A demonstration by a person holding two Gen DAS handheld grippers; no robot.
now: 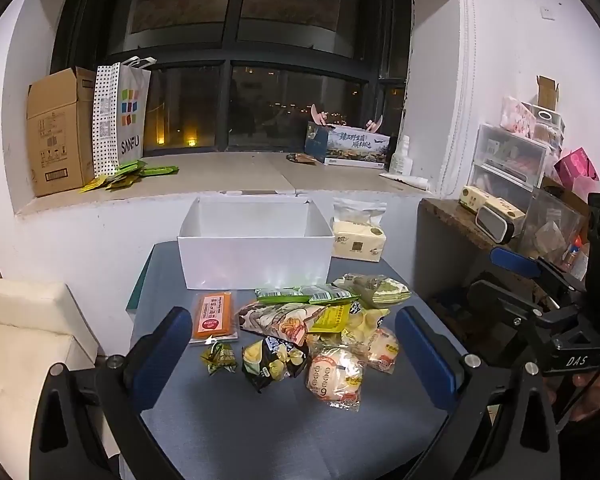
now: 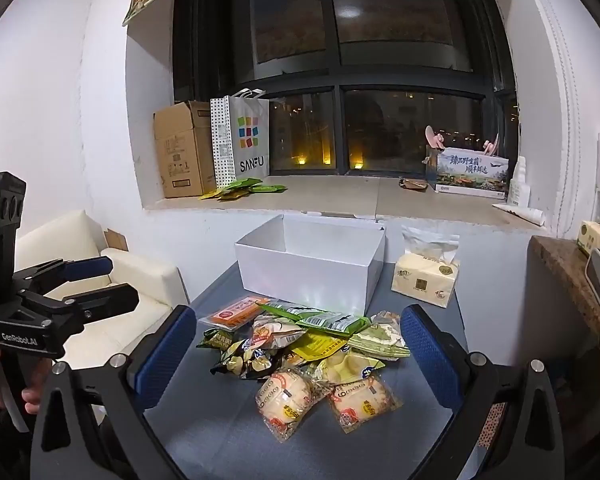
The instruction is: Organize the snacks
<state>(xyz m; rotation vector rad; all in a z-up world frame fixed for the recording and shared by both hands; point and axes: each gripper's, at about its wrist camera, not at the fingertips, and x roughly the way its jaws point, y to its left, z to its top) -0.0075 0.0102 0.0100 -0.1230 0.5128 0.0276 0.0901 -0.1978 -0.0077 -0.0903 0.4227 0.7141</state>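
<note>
From the left wrist view, the left gripper [image 1: 294, 354] hangs with its jaws spread wide and empty over the snack pile [image 1: 312, 328], which lies on the grey surface [image 1: 228, 432] just in front of the white box [image 1: 256, 252]. An orange packet [image 1: 214, 316] lies left of the pile.

From the right wrist view, the right gripper [image 2: 300, 354] is likewise spread wide and empty above the snack pile [image 2: 300, 348]. A tissue pack [image 2: 426, 278] sits right of the white box [image 2: 308, 270].
</note>
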